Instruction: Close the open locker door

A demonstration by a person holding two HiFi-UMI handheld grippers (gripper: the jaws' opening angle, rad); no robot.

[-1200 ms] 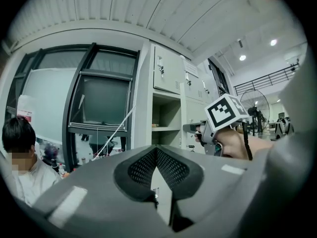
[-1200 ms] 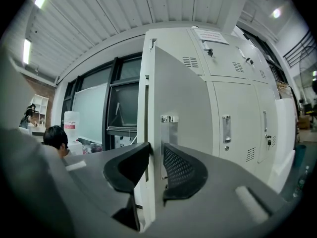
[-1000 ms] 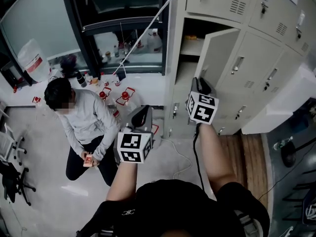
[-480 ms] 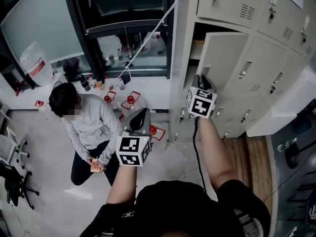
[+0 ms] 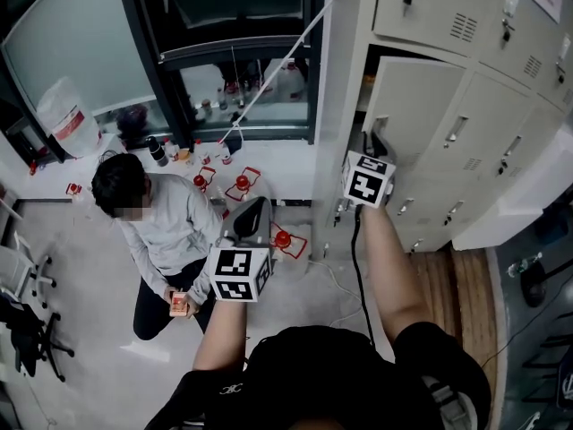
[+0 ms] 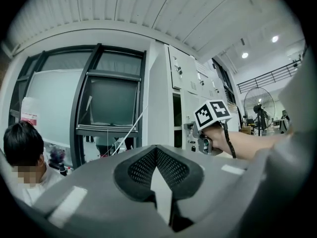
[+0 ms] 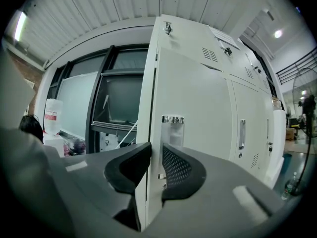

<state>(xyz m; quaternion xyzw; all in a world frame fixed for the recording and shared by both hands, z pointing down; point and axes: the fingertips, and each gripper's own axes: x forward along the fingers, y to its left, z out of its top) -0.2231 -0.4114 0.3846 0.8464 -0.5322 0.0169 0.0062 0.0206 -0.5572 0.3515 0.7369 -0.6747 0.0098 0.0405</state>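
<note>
Matt painted-metal locker door [image 7: 198, 108], shiny chrome handle [image 7: 172, 119], dimpled matt black pads [image 7: 177, 166]

door [image 5: 407, 106]: 1 o'clock, edge in right gripper [image 7: 156, 155]
lockers [image 5: 501, 52]: 2 o'clock, behind door
person [image 5: 157, 227]: 10 o'clock, before window [image 5: 224, 7]

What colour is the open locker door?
Plain pale greyish white. The locker door shows best in the right gripper view.
</note>
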